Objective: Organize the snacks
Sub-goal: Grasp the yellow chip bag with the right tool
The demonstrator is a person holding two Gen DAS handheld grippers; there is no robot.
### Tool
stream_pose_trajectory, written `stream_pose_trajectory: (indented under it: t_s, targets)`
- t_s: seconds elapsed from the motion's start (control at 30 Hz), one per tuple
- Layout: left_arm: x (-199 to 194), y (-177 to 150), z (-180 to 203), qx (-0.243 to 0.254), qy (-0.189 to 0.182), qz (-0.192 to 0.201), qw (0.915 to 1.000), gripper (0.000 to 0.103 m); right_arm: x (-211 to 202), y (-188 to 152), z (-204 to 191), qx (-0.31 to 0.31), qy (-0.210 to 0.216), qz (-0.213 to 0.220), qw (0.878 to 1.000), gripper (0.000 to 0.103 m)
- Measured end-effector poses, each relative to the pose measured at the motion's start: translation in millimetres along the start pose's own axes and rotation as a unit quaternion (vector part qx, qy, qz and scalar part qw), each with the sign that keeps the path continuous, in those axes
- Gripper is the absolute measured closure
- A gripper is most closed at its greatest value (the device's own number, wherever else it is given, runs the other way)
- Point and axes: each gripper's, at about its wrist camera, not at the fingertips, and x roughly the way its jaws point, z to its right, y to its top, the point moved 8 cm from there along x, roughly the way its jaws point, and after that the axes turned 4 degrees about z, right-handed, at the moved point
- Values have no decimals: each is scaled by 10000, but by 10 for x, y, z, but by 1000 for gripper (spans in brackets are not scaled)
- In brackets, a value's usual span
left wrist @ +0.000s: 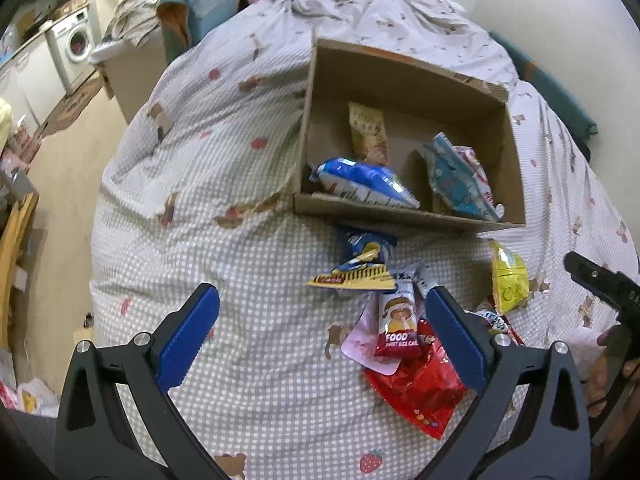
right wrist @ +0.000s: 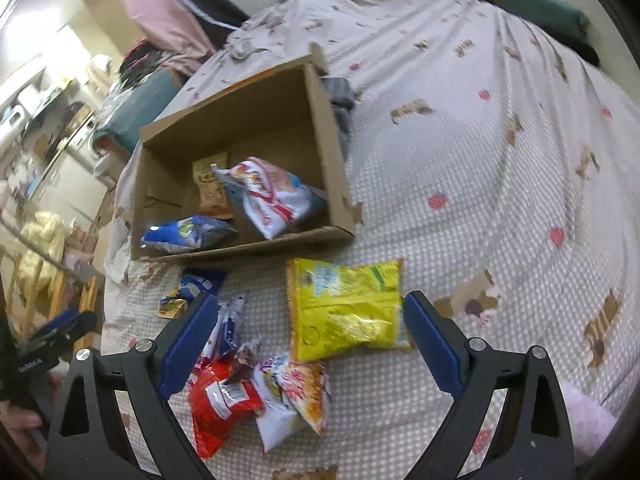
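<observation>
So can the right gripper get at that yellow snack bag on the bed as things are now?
Probably yes. The right gripper is open, and the yellow bag lies flat on the bedspread between its fingers with nothing on top; only its lower corner overlaps an orange packet.

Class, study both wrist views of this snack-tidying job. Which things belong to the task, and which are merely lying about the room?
Part of the job:
cardboard box
blue packet inside it
yellow packet on the bedspread
red packet on the bedspread
left gripper, open
right gripper, open

Just lying about:
washing machine
pink pillow
teal cushion
</observation>
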Motion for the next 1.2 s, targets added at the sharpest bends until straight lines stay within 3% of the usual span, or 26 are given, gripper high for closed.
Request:
stream_pose_trajectory:
  t_s: [0.13, 0.37, 0.5, 0.6, 0.77, 0.9, 1.0, 1.07, 1.17, 1.2]
  targets:
    - [98, -75, -38, -315, -71, -221, 9992, 1, 29, -35, 285, 637, -3, -153, 9979, 7]
    - [178, -83, -49, -584, -142, -389, 9974, 1, 231, -179, 430, 919, -133, -656, 9935, 7]
    - [194, -79, -87, -655, -140, -433, 9968, 1, 459, -190, 333, 672, -362, -938, 9927, 7]
    - [213, -85, -163, -765, -122, -466, 9959, 1, 708, -125, 225, 356, -302, -1304, 9904, 7]
    - [282, -123, -246, -852, -84, -601, 9945, 1, 1102, -161, 198, -120, -523, -1885, 9806, 5]
    - [323, -117, -302, -909, 6, -636, 9938, 1, 1284, -284, 280, -668, -1181, -2151, 9671, 1]
    - [371, -99, -317, -1002, 16, -677, 9927, 1, 1319, -370, 334, -472, -1063, -2302, 9662, 2]
    - [419, -97, -302, -1026, 33, -724, 9921, 1, 1226, -291, 348, -432, -1014, -2072, 9721, 21]
    - [460, -109, -292, -946, 135, -734, 9927, 1, 1068, -193, 367, -328, -843, -1795, 9796, 40]
    - [474, -119, -293, -918, 168, -741, 9929, 1, 1012, -165, 380, -313, -813, -1705, 9815, 41]
